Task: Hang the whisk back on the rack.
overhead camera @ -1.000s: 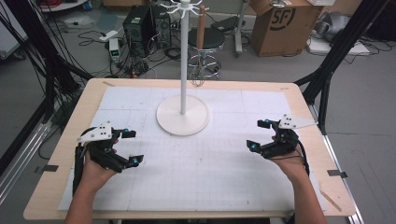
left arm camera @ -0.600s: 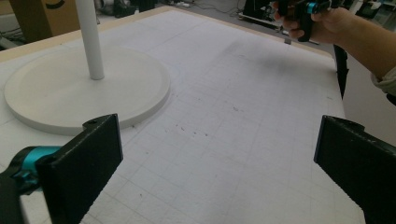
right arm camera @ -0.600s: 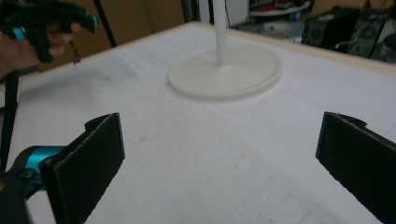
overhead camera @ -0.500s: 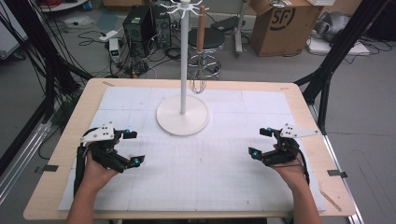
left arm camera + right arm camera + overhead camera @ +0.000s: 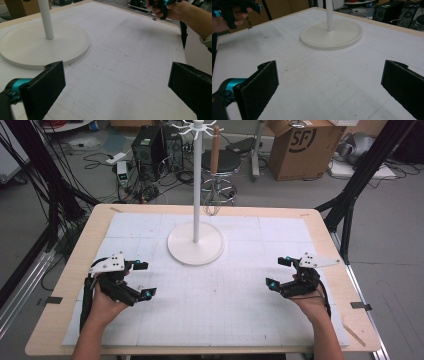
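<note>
High view: I count two grippers and one white stand on the gridded mat; my left gripper and right gripper sit well apart near the front edge, both spread wide and empty; the stand's round base is between them, farther back.

Left gripper view: jaws gaping, nothing between; stand ahead-left; the other hand far off.

Right gripper view: jaws released; stand ahead.
</note>
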Motion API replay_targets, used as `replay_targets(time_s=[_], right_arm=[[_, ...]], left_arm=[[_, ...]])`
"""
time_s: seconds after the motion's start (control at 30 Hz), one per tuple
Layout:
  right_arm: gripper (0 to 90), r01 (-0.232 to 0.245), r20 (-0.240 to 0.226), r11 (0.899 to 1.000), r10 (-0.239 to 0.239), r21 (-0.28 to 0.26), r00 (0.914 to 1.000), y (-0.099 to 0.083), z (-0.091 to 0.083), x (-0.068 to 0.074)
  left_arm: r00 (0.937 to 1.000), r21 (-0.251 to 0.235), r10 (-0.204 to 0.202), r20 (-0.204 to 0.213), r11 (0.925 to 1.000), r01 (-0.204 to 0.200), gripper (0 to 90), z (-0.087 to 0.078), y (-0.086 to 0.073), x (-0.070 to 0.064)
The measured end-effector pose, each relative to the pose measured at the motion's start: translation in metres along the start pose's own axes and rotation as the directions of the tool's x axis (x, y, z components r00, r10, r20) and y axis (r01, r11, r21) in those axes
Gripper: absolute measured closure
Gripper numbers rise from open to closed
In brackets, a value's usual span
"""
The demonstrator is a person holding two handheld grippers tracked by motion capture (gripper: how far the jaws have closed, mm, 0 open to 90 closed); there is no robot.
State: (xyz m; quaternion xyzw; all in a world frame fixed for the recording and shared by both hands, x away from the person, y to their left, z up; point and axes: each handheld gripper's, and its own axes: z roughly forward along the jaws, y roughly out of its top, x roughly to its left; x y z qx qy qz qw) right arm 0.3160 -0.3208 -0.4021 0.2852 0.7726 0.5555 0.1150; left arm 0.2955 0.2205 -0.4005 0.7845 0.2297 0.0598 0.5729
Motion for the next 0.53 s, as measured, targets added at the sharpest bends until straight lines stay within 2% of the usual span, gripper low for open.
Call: replay_targets(time_s=[0.53], right_arm=[[0.2, 0.002, 0.000, 1.000, -0.002, 0.012, 1.0000, -0.0006, 0.0009, -0.0007]], left_arm=[[1.0000, 0.015, -0.003, -0.004, 0.9999, 0.003, 1.7, 0.0017, -0.0015, 0.0004]])
